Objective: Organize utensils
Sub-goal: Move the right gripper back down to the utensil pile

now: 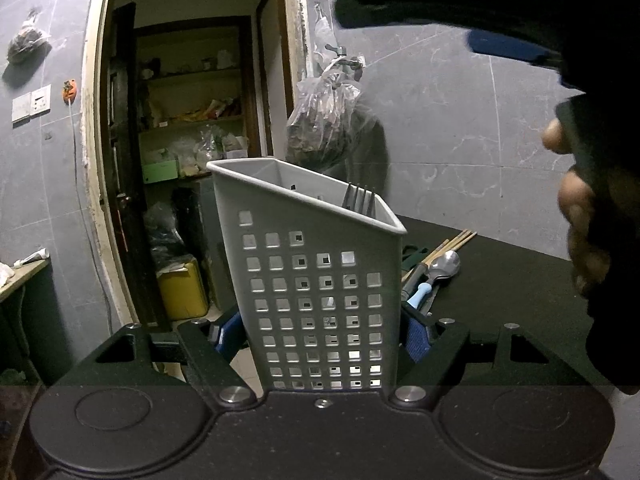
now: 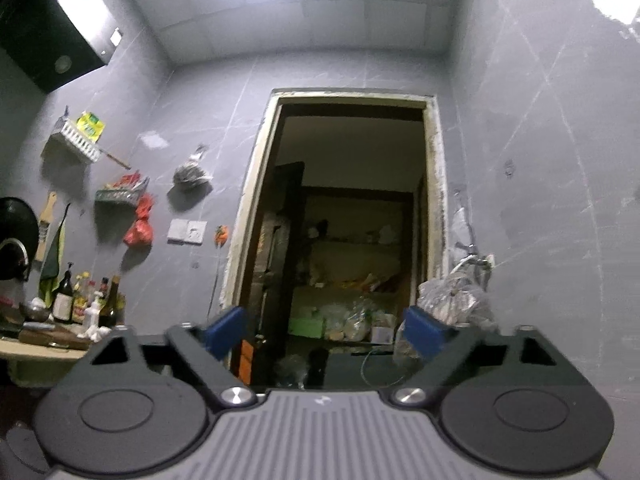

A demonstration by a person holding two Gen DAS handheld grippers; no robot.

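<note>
Left gripper (image 1: 324,336) clamped on light, stiff utensil holder (image 1: 316,280) | right gripper (image 2: 324,336) fingers apart, empty | spoon (image 1: 442,268): slippery; grasp handle

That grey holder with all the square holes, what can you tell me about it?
The holder looks like pale grey plastic: a tall, open-topped caddy, its front wall punched with rows of small square holes and its rim slanting down to the right. It stands upright, clamped at both sides by the blue pads of the left hand-held gripper. A fork stands inside, tines up. More utensils lie on the dark table behind it.
</note>
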